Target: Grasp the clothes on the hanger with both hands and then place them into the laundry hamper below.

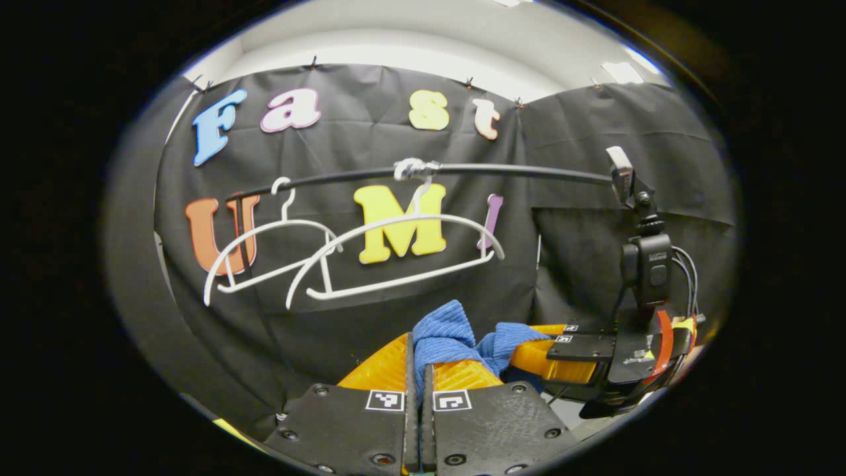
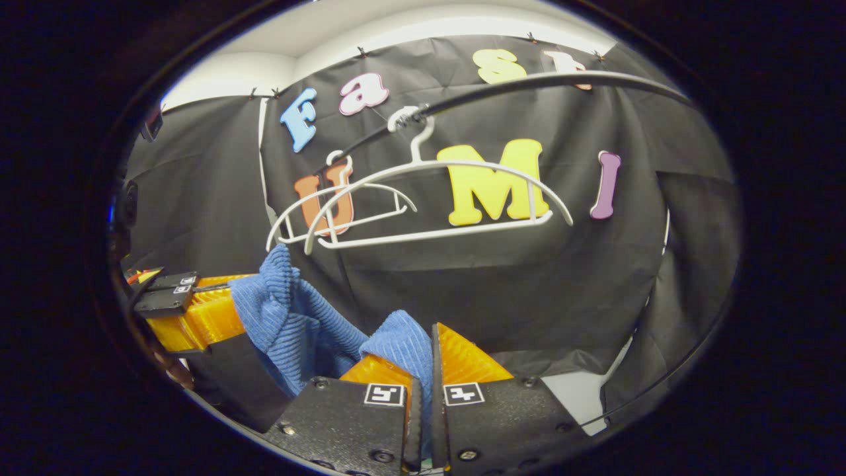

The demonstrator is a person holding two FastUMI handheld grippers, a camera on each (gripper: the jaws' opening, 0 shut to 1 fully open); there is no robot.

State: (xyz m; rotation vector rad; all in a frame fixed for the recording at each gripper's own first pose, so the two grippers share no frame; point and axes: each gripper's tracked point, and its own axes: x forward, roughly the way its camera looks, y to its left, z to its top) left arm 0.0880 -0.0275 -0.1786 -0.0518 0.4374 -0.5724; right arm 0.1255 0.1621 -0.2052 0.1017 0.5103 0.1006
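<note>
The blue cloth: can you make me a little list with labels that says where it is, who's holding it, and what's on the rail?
cloth: blue cloth, off the hangers, stretched between both grippers
left hand-held gripper: shut on the blue cloth
right hand-held gripper: shut on the blue cloth
hangers: two white hangers, both bare, tilted
rail: black rail, hangers hooked on it
hamper: cannot tell where it is

Bright overhead light, sharp centre, fisheye-bent edges.
</note>
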